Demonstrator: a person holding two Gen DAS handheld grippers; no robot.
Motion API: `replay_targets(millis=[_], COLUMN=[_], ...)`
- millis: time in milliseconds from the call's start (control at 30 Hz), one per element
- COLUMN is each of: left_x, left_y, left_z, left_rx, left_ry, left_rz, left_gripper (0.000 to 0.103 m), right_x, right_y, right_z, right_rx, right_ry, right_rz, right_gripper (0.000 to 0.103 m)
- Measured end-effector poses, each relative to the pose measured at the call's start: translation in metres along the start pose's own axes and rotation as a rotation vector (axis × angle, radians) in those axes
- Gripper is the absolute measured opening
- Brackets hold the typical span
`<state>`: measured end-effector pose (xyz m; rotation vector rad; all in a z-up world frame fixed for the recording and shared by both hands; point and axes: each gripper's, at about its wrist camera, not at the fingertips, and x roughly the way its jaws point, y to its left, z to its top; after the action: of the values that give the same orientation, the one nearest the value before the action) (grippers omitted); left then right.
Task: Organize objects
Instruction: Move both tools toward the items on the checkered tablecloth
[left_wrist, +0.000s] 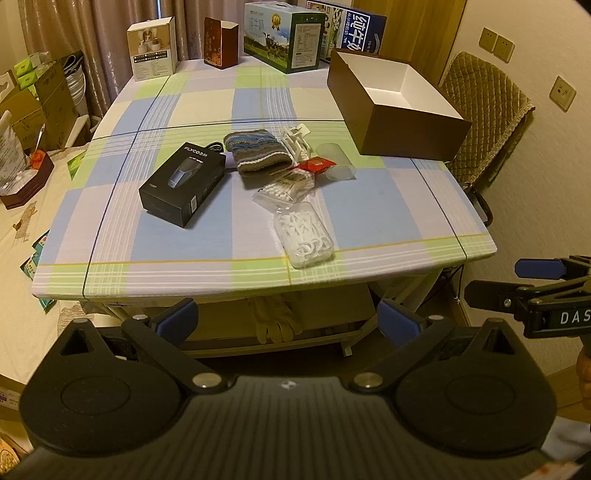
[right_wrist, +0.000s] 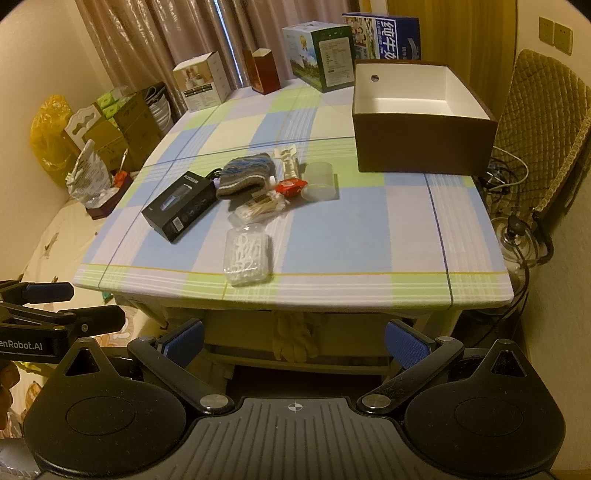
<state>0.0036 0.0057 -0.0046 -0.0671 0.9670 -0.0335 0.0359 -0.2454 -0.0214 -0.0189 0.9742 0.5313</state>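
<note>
On the checked-cloth desk (right_wrist: 369, 236), clear rectangular plastic box of floss picks (right_wrist: 248, 256) nearest, at eleven o'clock from right gripper (right_wrist: 293, 341), long axis running away, empty brown cardboard box (right_wrist: 421, 147) at one o'clock; both grippers' fingers (left_wrist: 177, 319) spread wide, holding nothing.

Warm, yellowish indoor light fills both wrist views, dim toward the corners. The open brown cardboard box with white lining (left_wrist: 399, 107) casts a soft shadow toward 6 o'clock on the pastel checked tablecloth (left_wrist: 369, 206). Fisheye distortion bows the table edges; black vignetting rims each frame. The centre stays sharp.
</note>
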Motion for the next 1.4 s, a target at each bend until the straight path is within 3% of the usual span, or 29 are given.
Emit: replay_targets(millis=[1100, 1400], left_x=[0.008, 0.021], left_y=[0.045, 0.05], left_z=[-0.003, 0.004], left_rx=[0.006, 0.002], left_ry=[0.016, 0.037], left_rz=[-0.013, -0.012], left_gripper=[0.102, 0.102], right_x=[0.019, 0.027], right_y=[0.039, 0.033], right_z=[0.001, 0.008], right_rx=[0.02, 0.023], right_ry=[0.007, 0.014], right_rz=[-0.027, -0.044], right_gripper=[0.101, 0.101])
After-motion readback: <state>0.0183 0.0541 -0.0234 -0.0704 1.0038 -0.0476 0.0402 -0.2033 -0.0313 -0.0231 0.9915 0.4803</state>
